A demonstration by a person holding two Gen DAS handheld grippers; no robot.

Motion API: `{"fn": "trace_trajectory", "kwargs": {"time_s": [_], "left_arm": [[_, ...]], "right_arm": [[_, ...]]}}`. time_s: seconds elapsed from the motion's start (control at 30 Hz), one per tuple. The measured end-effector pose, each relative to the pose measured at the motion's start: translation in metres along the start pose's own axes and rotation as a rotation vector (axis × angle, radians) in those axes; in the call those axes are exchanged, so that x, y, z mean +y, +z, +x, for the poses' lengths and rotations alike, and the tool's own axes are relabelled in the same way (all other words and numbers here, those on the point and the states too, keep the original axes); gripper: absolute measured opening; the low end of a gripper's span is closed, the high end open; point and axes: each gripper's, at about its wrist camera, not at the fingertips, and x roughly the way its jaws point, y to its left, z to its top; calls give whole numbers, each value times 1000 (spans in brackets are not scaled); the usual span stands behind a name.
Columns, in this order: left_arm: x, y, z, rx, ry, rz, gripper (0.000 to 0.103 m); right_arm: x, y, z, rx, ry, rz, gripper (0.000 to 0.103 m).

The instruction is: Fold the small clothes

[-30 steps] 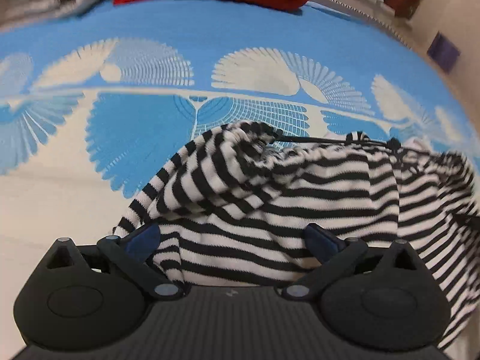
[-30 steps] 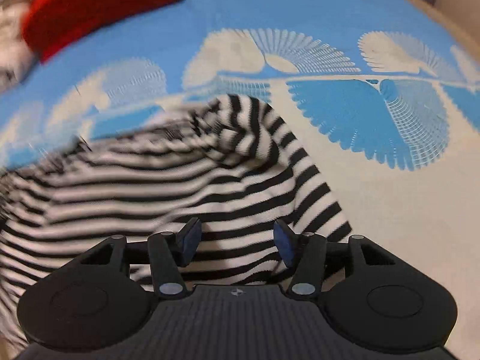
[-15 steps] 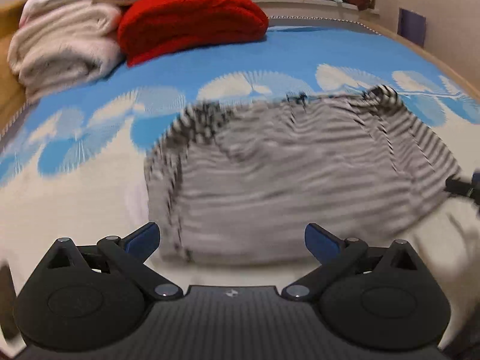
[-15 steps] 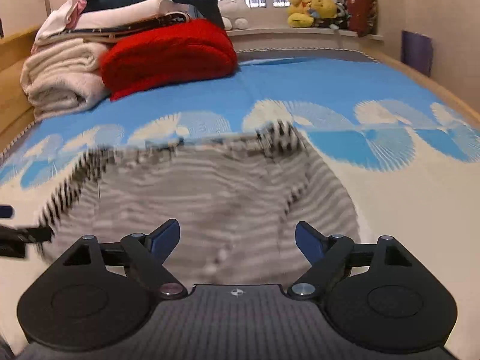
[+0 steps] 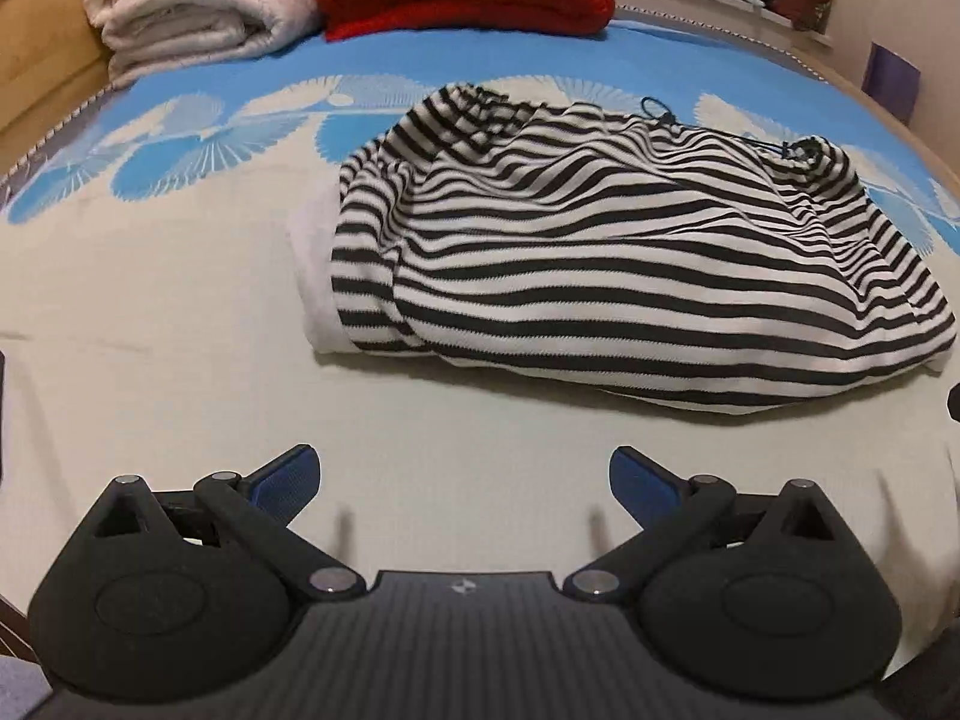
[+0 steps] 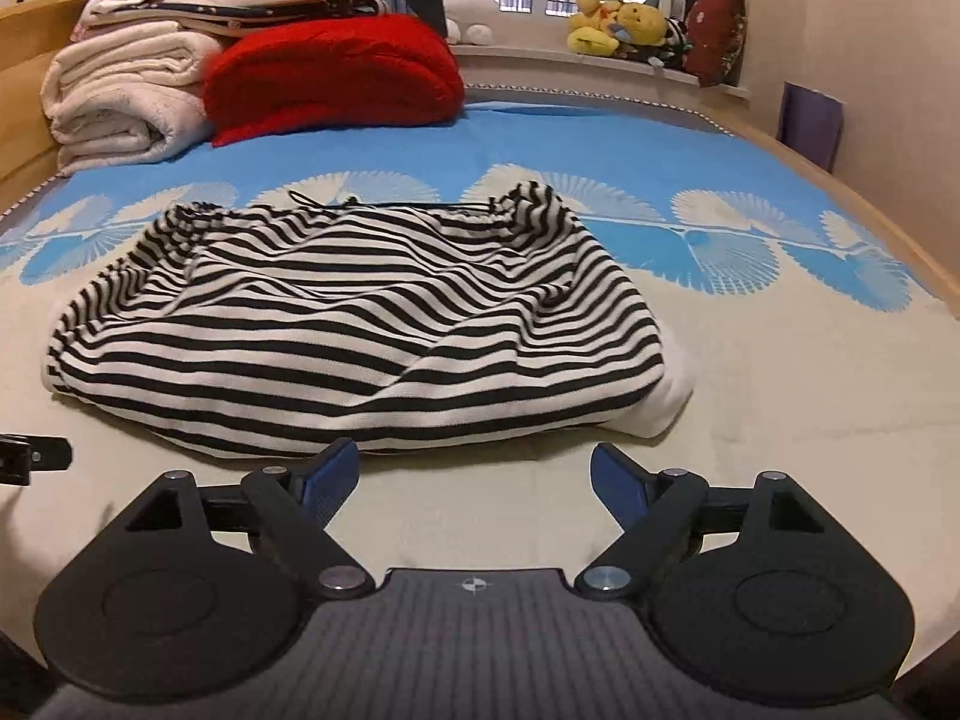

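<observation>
While your left gripper [image 5: 465, 477] hangs over bare bedspread [image 5: 150, 360], its blue pads spread wide with nothing between them, the striped garment [image 5: 630, 258] lies just ahead of it — a rumpled, roughly folded heap in black and white, with a plain white layer peeking out at its left edge. Further right in your left view, a thin dark drawstring [image 5: 666, 117] runs along the garment's far edge. Behind it, at the head of the bed, you have a rolled white blanket [image 6: 120, 102] on the left and a red knitted bundle [image 6: 336, 72] beside it, touching. Your right gripper [image 6: 474, 474] is likewise released and empty — its jaws stand apart just short of the garment's near hem, pads clear of the cloth. Plush toys [image 6: 618, 24] sit on the windowsill, far right.
</observation>
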Motion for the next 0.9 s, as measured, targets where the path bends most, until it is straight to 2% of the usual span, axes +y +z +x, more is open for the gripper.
{"fn": "trace_trajectory", "kwargs": {"time_s": [0.23, 0.57, 0.9], "left_arm": [[-4, 6, 8, 3, -4, 14, 103], [-8, 9, 12, 12, -18, 12, 103], [-4, 10, 13, 14, -22, -1, 103]], "right_arm": [[1, 0, 13, 37, -11, -13, 85], [4, 1, 18, 46, -5, -32, 85], [-4, 2, 23, 63, -21, 0, 85]]}}
